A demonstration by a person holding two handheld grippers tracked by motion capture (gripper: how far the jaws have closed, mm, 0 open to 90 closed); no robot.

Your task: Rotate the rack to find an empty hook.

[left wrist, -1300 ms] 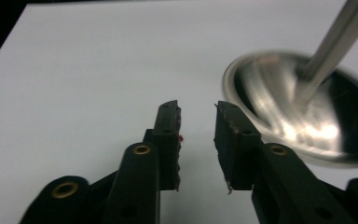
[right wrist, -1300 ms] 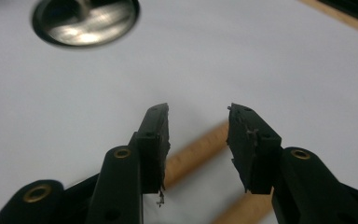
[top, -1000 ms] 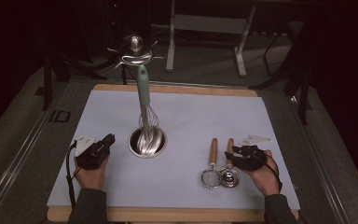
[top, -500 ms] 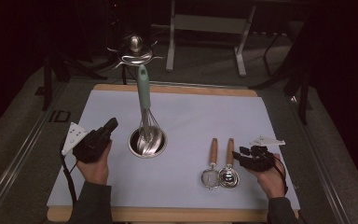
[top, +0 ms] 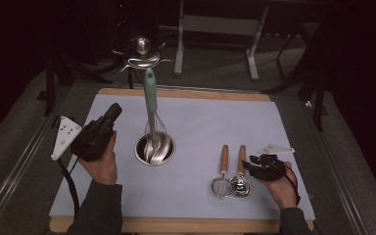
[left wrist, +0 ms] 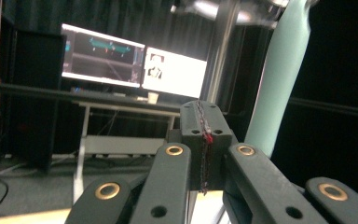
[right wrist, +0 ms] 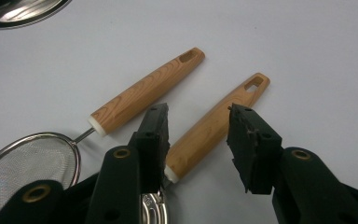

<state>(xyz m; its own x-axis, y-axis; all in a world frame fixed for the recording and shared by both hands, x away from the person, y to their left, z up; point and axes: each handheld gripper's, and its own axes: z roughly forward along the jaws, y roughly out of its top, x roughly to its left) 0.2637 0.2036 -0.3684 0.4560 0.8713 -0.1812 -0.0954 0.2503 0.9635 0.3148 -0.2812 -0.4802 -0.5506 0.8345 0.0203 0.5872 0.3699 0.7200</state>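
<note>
While hovering with the right tool released astride the spoon handle by the surface's right edge, left tool clenched empty beside the bowl, looks set for lowering and squeezing.

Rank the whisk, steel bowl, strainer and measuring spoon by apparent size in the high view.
1. whisk, longest by far.
2. steel bowl.
3. strainer and measuring spoon: they look alike, so I won't rank them.

whisk handle cut off at top edge, strainer mesh partly behind right gripper
</note>
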